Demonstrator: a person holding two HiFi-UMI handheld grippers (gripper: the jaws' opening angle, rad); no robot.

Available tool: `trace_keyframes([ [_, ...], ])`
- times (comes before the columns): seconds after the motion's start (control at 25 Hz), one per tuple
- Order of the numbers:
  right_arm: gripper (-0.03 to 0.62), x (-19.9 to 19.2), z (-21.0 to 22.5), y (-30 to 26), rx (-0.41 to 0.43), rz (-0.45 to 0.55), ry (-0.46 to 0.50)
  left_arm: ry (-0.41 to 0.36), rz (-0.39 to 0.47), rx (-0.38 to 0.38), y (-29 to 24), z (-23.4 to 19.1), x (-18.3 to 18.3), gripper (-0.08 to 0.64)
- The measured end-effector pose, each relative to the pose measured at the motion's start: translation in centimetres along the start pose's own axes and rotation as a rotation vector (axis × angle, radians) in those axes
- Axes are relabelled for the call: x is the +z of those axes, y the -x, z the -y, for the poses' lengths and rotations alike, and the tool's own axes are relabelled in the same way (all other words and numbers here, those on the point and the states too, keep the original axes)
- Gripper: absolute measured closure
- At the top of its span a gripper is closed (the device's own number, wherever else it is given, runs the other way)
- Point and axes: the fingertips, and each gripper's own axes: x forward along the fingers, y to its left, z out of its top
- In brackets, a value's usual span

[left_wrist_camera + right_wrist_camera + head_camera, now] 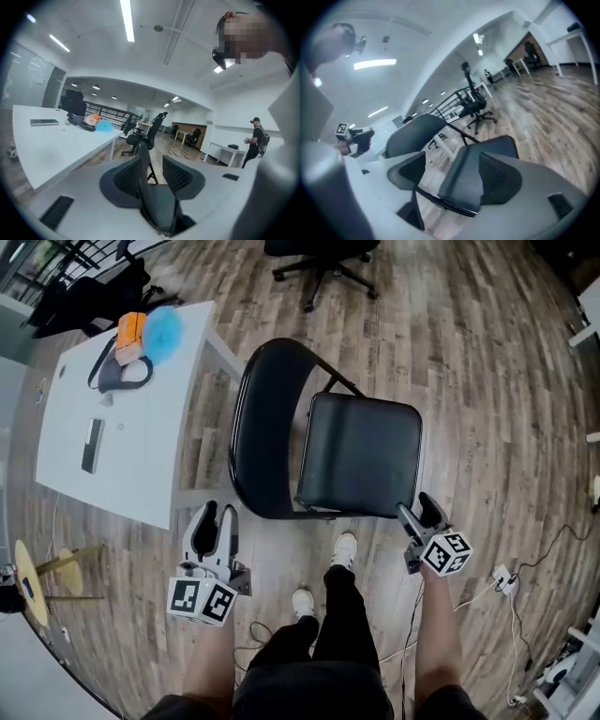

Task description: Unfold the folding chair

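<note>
Folding chair (356, 456) stood unfolded mid-frame. The left gripper (218, 514) was by the backrest (267, 418) at lower left, the right gripper (417, 509) at the seat (375, 474) corner at lower right — both with jaws apart.

No readable text, brand, number or sign is showing in any view. The left hand-held gripper (218, 517) and right hand-held gripper (417, 508) are carrying only black-and-white square markers (202, 601), without letters.

The room is lit brightly by ceiling light strips (126, 21); only soft shadows are cast on the floor (487, 362). Both gripper views are bent by fisheye distortion and darkened at the corners; the folding chair (461, 183) is rendered blurred.
</note>
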Motion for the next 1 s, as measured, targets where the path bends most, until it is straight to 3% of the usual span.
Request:
trace_keyframes([
  [0.08,0.229,3.5,-8.3,2.9,0.062,0.067,0.138,0.005,0.036,-0.079,2.3,2.4,1.2,0.431],
  [0.16,0.319,6.5,-15.8,6.9,0.044,0.159,0.265,0.001,0.068,-0.141,5.4,3.9,1.9,0.455],
  [0.36,0.574,8.6,-29.0,17.3,-0.25,0.309,0.557,-0.061,0.1,-0.133,14.6,4.9,2.5,0.555],
  [0.48,0.578,7.7,-33.8,21.8,-0.402,0.35,0.592,-0.094,0.073,-0.111,19.0,5.6,2.8,0.555],
  [0.6,0.578,5.2,-37.0,24.8,-0.465,0.334,0.584,-0.089,0.03,-0.126,23.3,7.1,2.1,0.555],
  [0.8,0.58,3.7,-40.4,27.6,-0.442,0.311,0.631,-0.126,0.0,-0.198,28.7,12.0,0.8,0.555],
  [1.0,0.58,4.1,-42.5,29.8,-0.366,0.335,0.657,-0.16,0.038,-0.188,31.1,14.7,2.2,0.555],
])
